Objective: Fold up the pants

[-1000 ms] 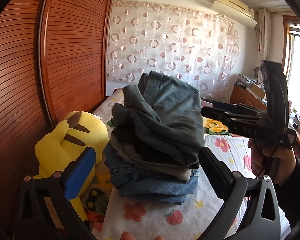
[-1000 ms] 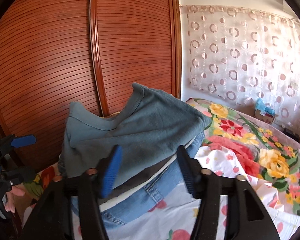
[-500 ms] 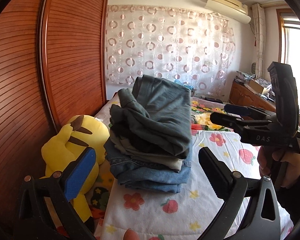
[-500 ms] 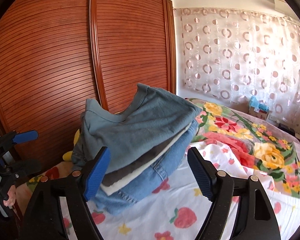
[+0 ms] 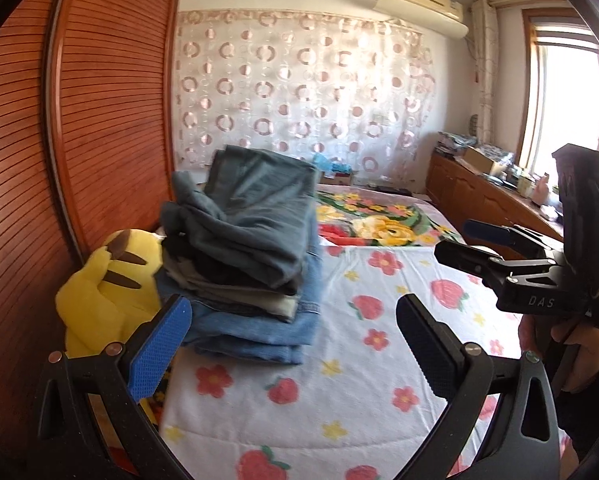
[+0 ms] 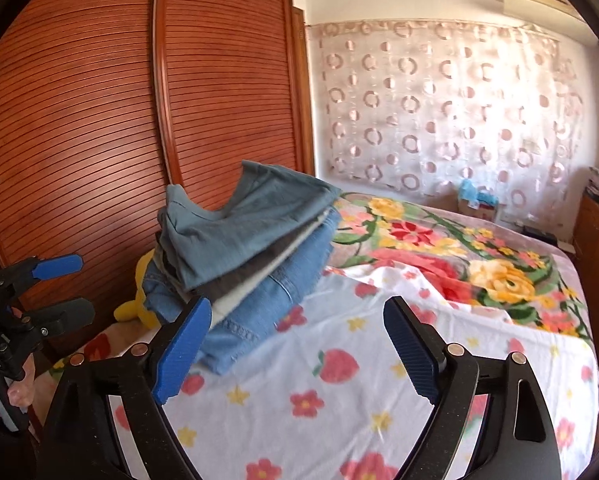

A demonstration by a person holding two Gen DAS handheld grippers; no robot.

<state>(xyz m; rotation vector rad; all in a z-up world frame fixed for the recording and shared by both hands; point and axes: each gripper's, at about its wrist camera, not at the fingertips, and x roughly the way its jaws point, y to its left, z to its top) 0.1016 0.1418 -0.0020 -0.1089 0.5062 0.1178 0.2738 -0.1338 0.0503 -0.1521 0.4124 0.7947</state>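
- Lying on the bed sheet, white with strawberries and flowers, is a stack of folded pants: grey-green pants on top, dark and pale layers under them, blue jeans at the bottom.
- Just beside the stack, toward the wooden wardrobe door, sits a yellow plush toy; it seems to touch the jeans.
- No container is near the stack; behind it only a floral blanket covers the far part of the bed.
- The left gripper stands wide open with nothing between its blue pads, short of the stack.
- The right gripper is also wide apart and empty; its jaws have just been opening, and no cloth is between them.
- Compared with one second ago, both grippers have drawn back from the stack, so it looks smaller and more sheet shows in front of it.
- The right gripper's pads were then against the top pants; now they are clear.
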